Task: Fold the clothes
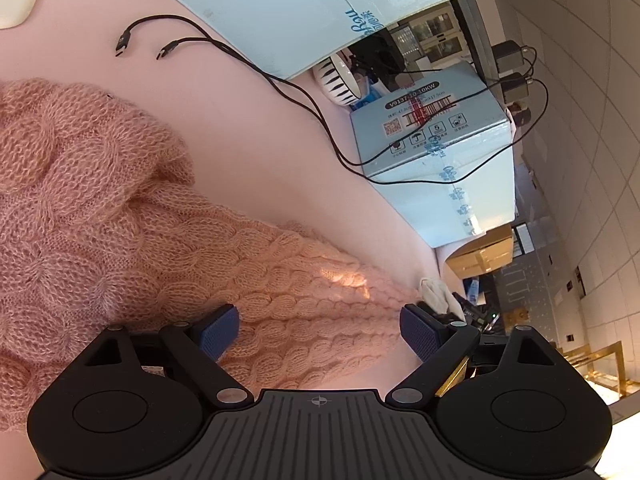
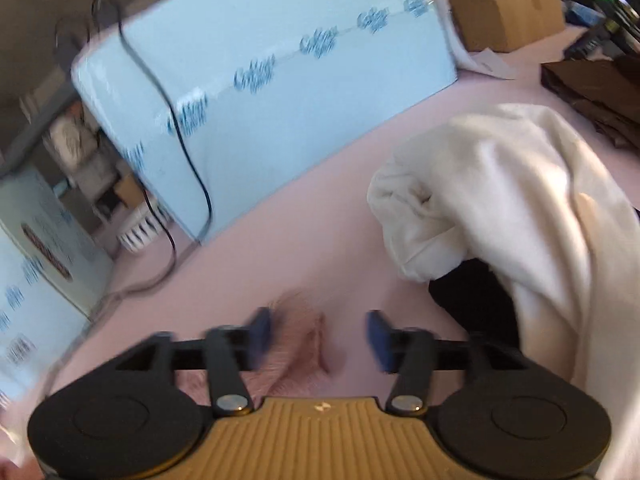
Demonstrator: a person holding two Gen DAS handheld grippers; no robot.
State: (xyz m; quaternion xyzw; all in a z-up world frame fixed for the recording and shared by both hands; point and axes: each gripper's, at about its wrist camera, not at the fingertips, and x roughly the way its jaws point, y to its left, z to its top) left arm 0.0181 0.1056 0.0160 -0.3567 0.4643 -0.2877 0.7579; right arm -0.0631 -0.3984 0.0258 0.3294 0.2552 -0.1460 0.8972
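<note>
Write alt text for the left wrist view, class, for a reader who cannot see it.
The open left gripper hovers over a pink cable-knit sweater lying on a pink table. Two black cables trail toward light blue cardboard boxes behind.

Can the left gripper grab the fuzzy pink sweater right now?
Probably yes. The left gripper is open, and the pink sweater lies right under and between its fingers on the table. Nothing is in the way.
</note>
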